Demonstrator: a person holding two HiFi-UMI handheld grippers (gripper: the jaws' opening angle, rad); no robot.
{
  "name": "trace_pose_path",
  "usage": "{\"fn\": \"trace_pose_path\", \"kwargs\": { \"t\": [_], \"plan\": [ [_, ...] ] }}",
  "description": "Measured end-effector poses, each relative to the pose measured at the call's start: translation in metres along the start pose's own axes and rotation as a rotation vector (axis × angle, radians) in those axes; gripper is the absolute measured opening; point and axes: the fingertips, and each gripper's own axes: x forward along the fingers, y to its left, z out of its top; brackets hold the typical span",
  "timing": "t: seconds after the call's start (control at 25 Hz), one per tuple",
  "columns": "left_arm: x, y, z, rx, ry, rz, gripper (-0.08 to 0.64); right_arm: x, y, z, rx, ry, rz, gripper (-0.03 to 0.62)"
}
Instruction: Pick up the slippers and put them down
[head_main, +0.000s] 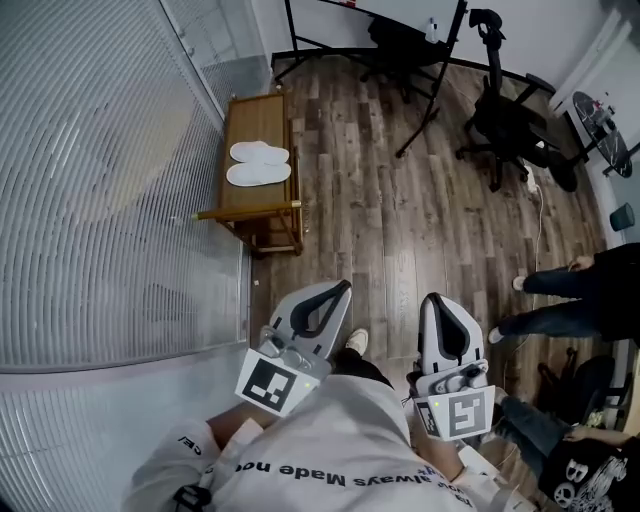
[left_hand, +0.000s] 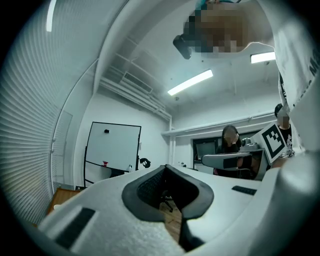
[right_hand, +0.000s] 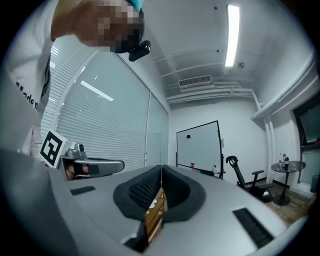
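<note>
Left tongs (head_main: 344, 286) and right tongs (head_main: 437, 297) held together, empty | slippers (head_main: 259, 163) well apart on tabletop (head_main: 262, 108) | risk: slippers shoved off if reached unopened

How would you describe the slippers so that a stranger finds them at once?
Against the ribbed wall at the head view's left stands a low wooden bench. The slippers lie side by side on its top: a white pair, the only things on it.

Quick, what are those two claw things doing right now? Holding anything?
Left gripper: closed, holding nothing.
Right gripper: closed, holding nothing.
</note>
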Motion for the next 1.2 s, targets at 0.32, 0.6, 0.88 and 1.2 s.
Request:
{"fn": "trace_pose_path", "kwargs": {
  "t": [0.32, 0.6, 0.88, 1.2],
  "plan": [
    [0.066, 0.000, -0.004, -0.006, -0.003, 0.045, 0.012, 0.018, -0.066, -0.009, 0.013, 0.016, 0.021, 0.015],
    [0.103, 0.021, -0.006, -0.019, -0.021, 0.055, 0.012, 0.053, -0.093, -0.019, 0.038, 0.020, 0.048, 0.015],
    [0.141, 0.064, -0.006, -0.032, -0.031, 0.081, 0.012, 0.110, -0.111, -0.018, 0.022, 0.020, 0.076, 0.015],
    [0.186, 0.146, 0.004, -0.035, -0.040, 0.102, 0.012, 0.213, -0.127, -0.008, -0.020, 0.034, 0.112, 0.015]
  ]
}}
